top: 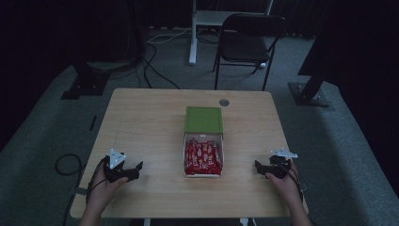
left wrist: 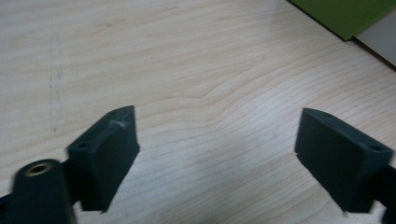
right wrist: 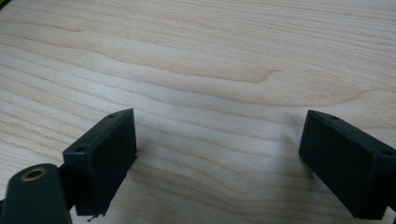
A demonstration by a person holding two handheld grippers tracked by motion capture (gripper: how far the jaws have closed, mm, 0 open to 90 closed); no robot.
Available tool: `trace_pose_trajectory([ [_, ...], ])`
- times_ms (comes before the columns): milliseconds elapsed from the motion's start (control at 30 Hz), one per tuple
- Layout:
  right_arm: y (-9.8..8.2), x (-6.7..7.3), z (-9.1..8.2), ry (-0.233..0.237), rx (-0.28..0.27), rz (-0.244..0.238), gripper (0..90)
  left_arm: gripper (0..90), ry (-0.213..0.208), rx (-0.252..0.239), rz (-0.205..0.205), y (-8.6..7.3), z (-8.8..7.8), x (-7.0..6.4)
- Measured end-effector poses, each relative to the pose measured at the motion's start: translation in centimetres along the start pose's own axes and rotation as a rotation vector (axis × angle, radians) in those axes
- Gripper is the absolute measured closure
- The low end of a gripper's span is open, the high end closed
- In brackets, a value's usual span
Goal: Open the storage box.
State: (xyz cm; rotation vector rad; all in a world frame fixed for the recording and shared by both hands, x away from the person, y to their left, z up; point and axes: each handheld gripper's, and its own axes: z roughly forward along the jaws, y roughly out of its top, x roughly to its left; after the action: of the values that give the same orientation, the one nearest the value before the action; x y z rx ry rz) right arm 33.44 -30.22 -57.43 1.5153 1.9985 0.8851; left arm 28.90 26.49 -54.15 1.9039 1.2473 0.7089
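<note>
A white box [top: 203, 173] packed with several red snack packets [top: 203, 157] sits at the middle of the wooden table [top: 146, 122]. Its green lid [top: 203, 119] is folded back on the far side, and a corner of that lid [left wrist: 350, 14] appears at the top right of the left gripper view. My left gripper [top: 137, 168] rests near the table's front left, pointing toward the box, open over bare wood [left wrist: 215, 135]. My right gripper [top: 257, 165] lies at the front right, also open with nothing between its jaws [right wrist: 217, 140].
A round grommet hole [top: 224, 102] marks the table's far edge. Behind the table stand a black chair [top: 247, 42] and a white desk leg [top: 193, 33]. Cables [top: 155, 70] lie on the grey carpet, and dark stand bases [top: 84, 84] flank the table.
</note>
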Motion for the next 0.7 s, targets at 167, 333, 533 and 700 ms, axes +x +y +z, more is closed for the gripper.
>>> trace_pose_trajectory([
  [167,0.0,0.0,0.0,0.0,0.0,0.0,10.7,9.8,0.014,0.013,-0.048,-0.2,0.2,0.4],
  [333,0.0,0.0,0.0,0.0,0.0,0.0,10.7,9.5,0.044,0.025,-0.078,-0.6,0.5,0.7],
  [533,0.0,0.0,0.0,0.0,0.0,0.0,10.7,2.6,0.076,0.052,-0.117,-0.9,0.5,1.3],
  [700,0.0,0.0,0.0,0.0,0.0,0.0,10.7,2.6,0.131,0.09,-0.116,-1.3,0.7,1.8],
])
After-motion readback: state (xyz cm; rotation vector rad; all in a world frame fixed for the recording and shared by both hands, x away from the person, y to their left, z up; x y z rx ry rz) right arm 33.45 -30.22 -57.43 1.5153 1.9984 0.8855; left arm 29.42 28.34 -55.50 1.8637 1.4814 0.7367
